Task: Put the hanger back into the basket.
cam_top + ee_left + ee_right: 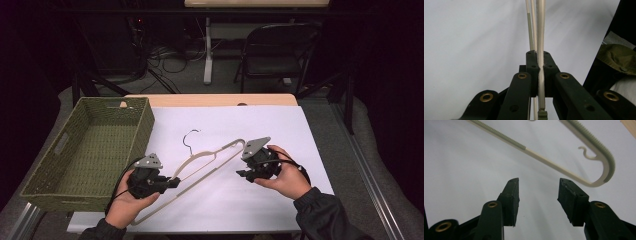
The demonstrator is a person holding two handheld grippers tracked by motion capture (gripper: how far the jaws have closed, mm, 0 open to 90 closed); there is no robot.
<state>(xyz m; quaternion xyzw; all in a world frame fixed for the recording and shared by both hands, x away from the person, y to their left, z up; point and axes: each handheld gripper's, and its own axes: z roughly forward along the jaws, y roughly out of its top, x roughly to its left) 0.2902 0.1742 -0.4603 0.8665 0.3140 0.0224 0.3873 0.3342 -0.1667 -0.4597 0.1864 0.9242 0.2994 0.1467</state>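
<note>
A cream plastic clothes hanger (210,165) with a dark wire hook lies across the white table cover (280,130). My left gripper (172,182) is shut on the hanger's upper arm near its left half; in the left gripper view the cream bar (540,45) runs pinched between the two black jaws. To the right, my right gripper (243,173) is held in a hand, open, just below the hanger's rounded right end (607,170). Nothing sits between its fingertips (512,187).
A green woven basket (60,175) stands at the table's left side, beside my left hand. A folding chair (280,50), table legs and cables are on the floor beyond the far edge.
</note>
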